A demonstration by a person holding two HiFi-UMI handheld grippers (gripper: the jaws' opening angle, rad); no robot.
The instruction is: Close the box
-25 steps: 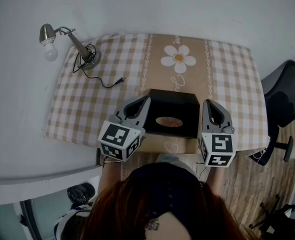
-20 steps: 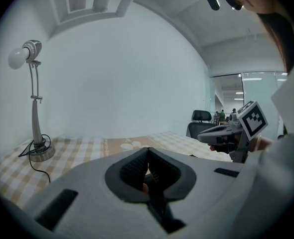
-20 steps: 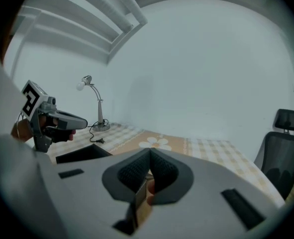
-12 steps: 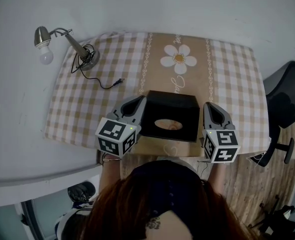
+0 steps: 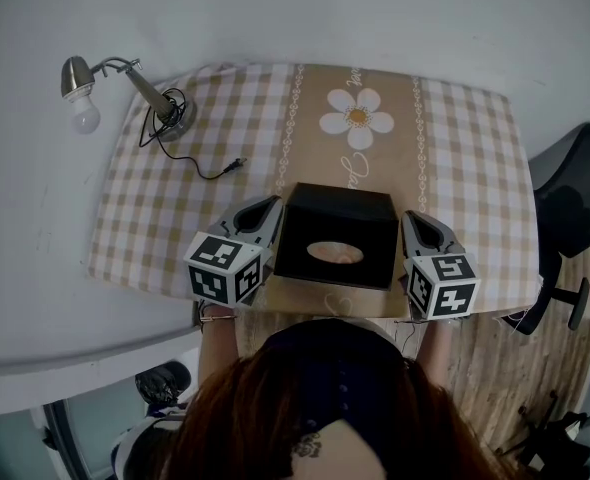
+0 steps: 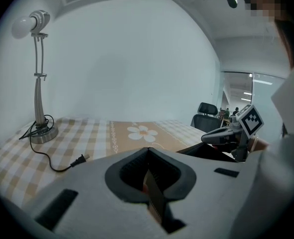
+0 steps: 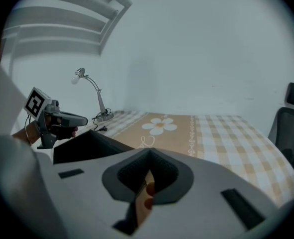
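The black box (image 5: 335, 233) sits on the checked tablecloth (image 5: 455, 148), with a pale oval opening (image 5: 335, 254) in its upper face. I can't tell from any view which flap or lid is not yet down.

The left gripper (image 5: 268, 206) is just beside the box's left wall. The right gripper (image 5: 413, 218) is just beside its right wall. Contact isn't clear on either side. Each gripper's own view shows its 2 jaws pressed together at the tips, with only tablecloth showing through the gap behind them, so neither holds anything.

The main risk, in my judgement, is uneven pressure. With both claws shut, each can only push with a narrow tip. If 1 side leads, the box may twist or skid instead of closing. The cloth's edge lies near the box's near side, so a pull that way could tip the box off. A tip could also slip off the smooth dark wall and dent it. The desk lamp (image 5: 125, 78) and its plug (image 5: 237, 162) lie well apart from the box, to its far left, and pose little hazard.
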